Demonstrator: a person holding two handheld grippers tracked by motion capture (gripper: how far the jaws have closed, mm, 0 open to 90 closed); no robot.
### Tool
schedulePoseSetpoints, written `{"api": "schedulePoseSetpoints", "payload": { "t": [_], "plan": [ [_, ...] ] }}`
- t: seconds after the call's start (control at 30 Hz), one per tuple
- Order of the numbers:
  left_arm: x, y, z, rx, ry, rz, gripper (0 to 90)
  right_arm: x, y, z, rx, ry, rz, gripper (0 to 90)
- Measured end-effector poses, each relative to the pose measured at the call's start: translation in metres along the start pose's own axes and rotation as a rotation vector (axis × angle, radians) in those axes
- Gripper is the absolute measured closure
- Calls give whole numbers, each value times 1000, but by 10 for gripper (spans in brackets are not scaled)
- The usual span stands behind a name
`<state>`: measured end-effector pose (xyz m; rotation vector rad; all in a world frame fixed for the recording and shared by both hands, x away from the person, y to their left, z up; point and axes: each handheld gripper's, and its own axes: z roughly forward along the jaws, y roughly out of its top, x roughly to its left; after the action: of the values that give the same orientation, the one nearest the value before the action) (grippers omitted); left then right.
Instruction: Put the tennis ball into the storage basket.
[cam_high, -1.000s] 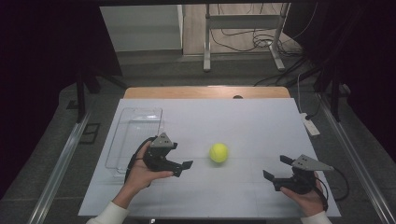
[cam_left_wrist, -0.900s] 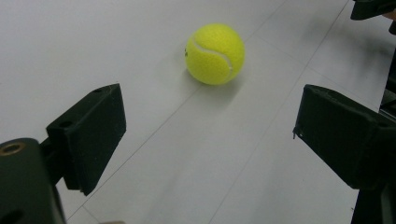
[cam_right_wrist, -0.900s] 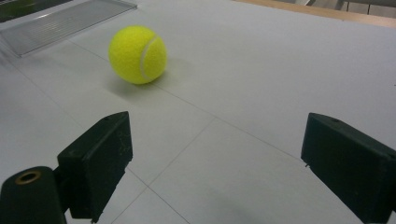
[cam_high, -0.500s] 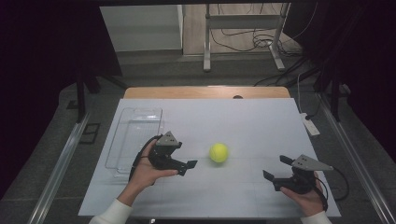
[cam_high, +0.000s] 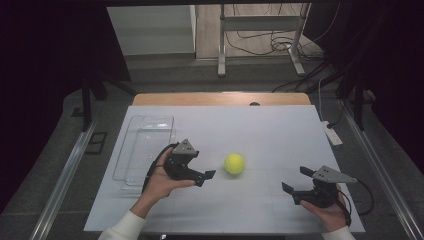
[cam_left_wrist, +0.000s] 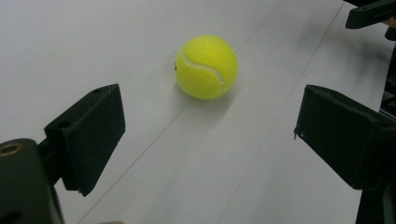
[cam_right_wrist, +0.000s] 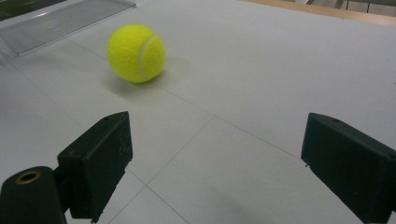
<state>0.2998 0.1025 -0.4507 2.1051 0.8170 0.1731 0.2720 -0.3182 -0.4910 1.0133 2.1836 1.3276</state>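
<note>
A yellow tennis ball (cam_high: 234, 163) lies on the white table top near the middle. My left gripper (cam_high: 205, 177) is just left of it, jaws open and pointing at the ball, with a small gap between them. In the left gripper view the ball (cam_left_wrist: 206, 66) sits ahead of the open left gripper (cam_left_wrist: 217, 140), beyond the jaw tips. My right gripper (cam_high: 294, 179) rests open at the front right, well apart from the ball. In the right gripper view the ball (cam_right_wrist: 136, 52) lies far ahead and to the left of the right gripper (cam_right_wrist: 219, 158).
A clear plastic tray (cam_high: 131, 150) lies on the table's left side, behind my left hand; its corner (cam_right_wrist: 65, 18) appears past the ball. A white power strip (cam_high: 332, 135) lies off the table's right edge. The table's wooden far edge (cam_high: 220, 98) borders the sheet.
My left gripper has edged a little to the right, closer to the ball. The ball and my right gripper have stayed where they were.
</note>
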Motion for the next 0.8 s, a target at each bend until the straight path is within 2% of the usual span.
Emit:
{"api": "schedulePoseSetpoints", "payload": {
  "t": [0.33, 0.8],
  "plan": [
    [-1, 16, 10, 3, -14, 5, 84, 0, 0, 0, 1, -1, 0, 93],
    [1, 35, 32, 42, -19, 5, 79, 0, -1, 0, 1, -3, -1, 93]
  ]
}}
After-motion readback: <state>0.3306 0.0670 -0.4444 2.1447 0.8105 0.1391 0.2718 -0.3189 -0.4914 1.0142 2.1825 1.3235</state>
